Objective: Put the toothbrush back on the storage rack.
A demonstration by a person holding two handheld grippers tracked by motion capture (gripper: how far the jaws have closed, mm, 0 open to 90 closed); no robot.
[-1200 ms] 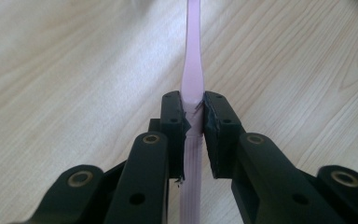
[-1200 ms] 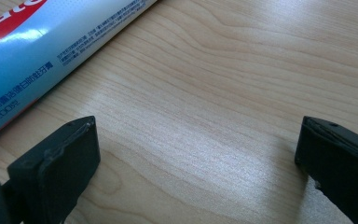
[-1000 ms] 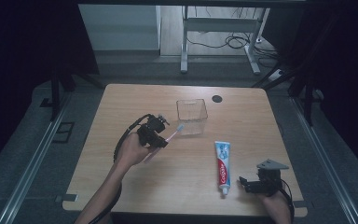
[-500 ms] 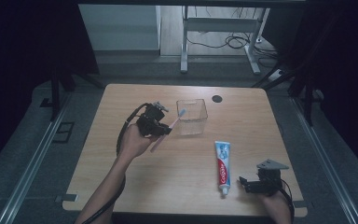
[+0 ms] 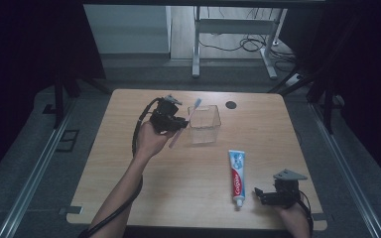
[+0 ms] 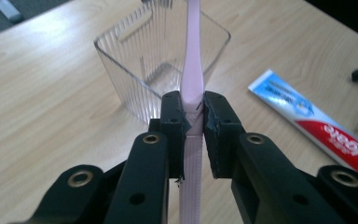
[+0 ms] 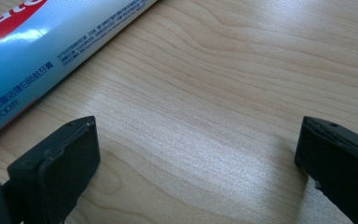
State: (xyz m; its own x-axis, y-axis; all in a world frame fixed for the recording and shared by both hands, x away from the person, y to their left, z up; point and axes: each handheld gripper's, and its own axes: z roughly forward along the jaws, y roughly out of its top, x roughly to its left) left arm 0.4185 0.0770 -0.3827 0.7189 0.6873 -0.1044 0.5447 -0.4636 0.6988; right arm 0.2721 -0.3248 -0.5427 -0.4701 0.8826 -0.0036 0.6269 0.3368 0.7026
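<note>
My left gripper point(image 5: 178, 123) point(image 6: 194, 119) is shut on a pink toothbrush point(image 5: 184, 124) point(image 6: 192, 79), held in the air just left of a clear ribbed plastic cup point(image 5: 204, 124) point(image 6: 144, 70). The brush's blue head points up over the cup's near rim. A blue, white and red toothpaste tube point(image 5: 237, 176) point(image 6: 321, 121) point(image 7: 32, 51) lies flat on the table at the front right. My right gripper point(image 5: 259, 195) point(image 7: 196, 154) rests open on the wood just right of the tube's cap end, nothing between its jaws.
The wooden table point(image 5: 188, 198) has a small dark round disc point(image 5: 231, 104) near its back edge. Dark floor and metal rails surround the table; a desk frame with cables point(image 5: 233, 44) stands beyond it.
The left hand has lifted the toothbrush and carried it back and to the right, from the table's middle left to the cup's side. The right gripper has kept still.
</note>
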